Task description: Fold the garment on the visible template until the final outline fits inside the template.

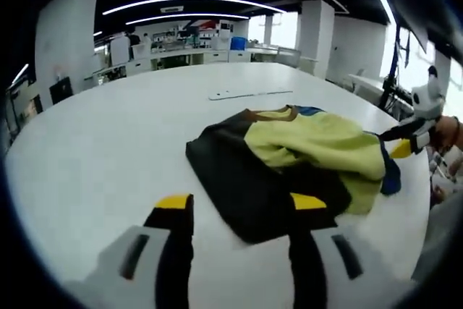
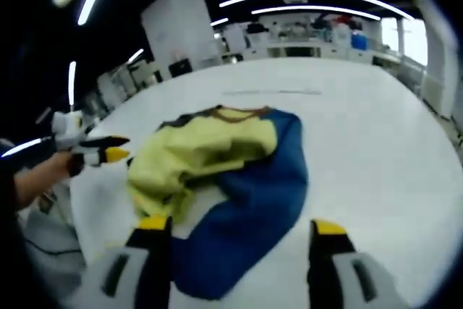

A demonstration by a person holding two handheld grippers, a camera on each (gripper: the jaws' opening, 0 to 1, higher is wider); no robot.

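On the white bench (image 1: 94, 150), toward the edge where I am standing, the garment (image 1: 289, 164) is lying in a loose, crumpled heap. I am seeing three colour areas: a black panel spreading flat, a yellow-green part bunched on top, and a blue part that is showing best in the right gripper view (image 2: 246, 200). A brown neckline is facing the far side of the bench.

Left claw (image 1: 241, 202) is hovering over the near edge of the black panel, jaws standing wide apart with nothing between the yellow tips. Right claw (image 2: 242, 226) is hanging above the blue part, jaws likewise spread wide and gripping nothing.

In the left gripper view the right claw is coming in from the right, just beside the blue edge of the garment; I cannot tell whether it is touching the cloth. In the right gripper view the left claw is sitting near the yellow-green edge, apart from it.

Farther across the bench, a thin pale strip (image 1: 249, 94) is lying flat, well apart from the garment.
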